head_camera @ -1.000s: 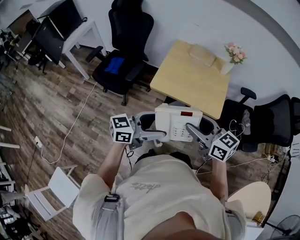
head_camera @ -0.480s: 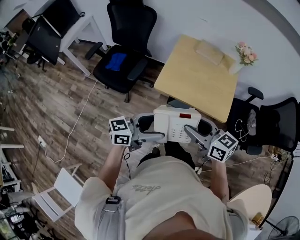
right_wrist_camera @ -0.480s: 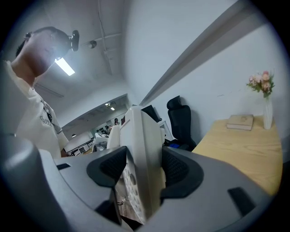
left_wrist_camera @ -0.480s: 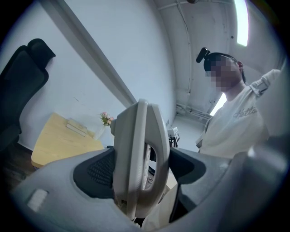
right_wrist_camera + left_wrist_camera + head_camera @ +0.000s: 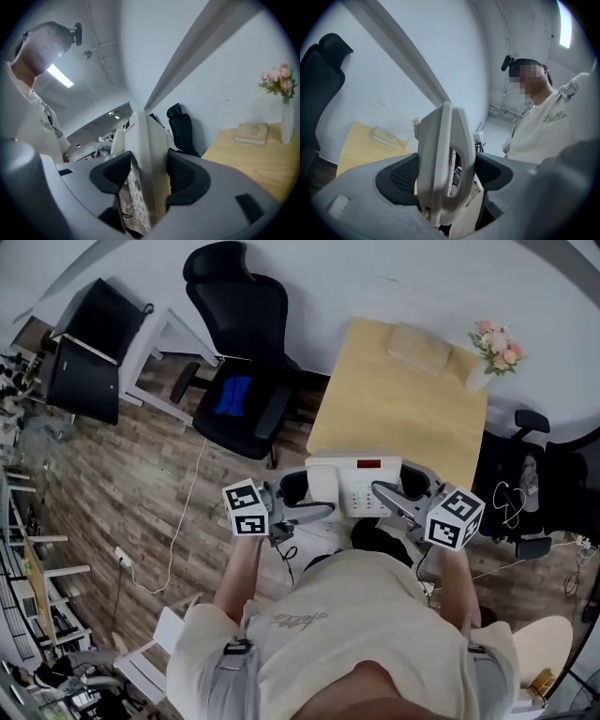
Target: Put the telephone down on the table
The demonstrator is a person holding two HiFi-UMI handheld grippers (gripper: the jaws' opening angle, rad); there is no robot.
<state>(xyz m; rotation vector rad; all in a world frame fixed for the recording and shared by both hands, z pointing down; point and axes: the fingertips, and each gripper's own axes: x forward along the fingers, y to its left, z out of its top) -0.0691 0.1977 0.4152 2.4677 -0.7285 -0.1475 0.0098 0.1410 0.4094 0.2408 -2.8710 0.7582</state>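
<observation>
Closer now to the wooden table (image 5: 403, 418): the telephone (image 5: 356, 486) rides level at its near edge, long axis crosswise. Left gripper (image 5: 305, 500) clamps the handset end, right gripper (image 5: 401, 493) the keypad end; tabletop lies ahead, below

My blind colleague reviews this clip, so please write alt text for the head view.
A person holds a white telephone between the left gripper and right gripper, by the near edge of a wooden table bearing a book and flowers.

The telephone (image 5: 356, 488) hides the near edge of the table (image 5: 403, 399); its key labels are illegible.
</observation>
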